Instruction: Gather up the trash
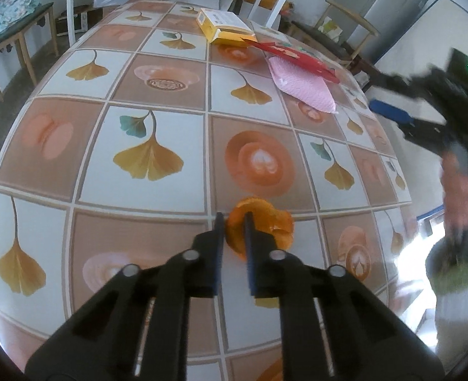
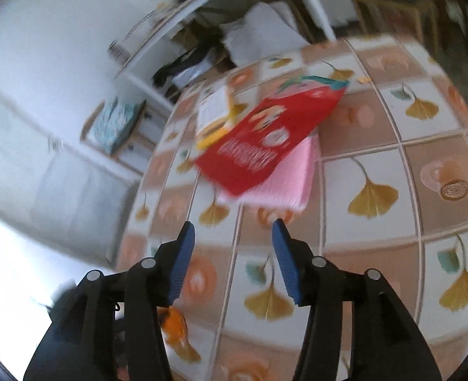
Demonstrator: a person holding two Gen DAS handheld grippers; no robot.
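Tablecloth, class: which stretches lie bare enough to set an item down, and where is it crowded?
Bare: the tablecloth left of the orange peel that the left gripper pinches. Crowded: the far right, where yellow box, red packet and pink pad overlap.

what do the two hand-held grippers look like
Both look alike. The left hand-held gripper and the right hand-held gripper each have black plastic linkage arms with round silver pivot pins and two fingers faced with ribbed blue pads. No cables or sleeves are visible.
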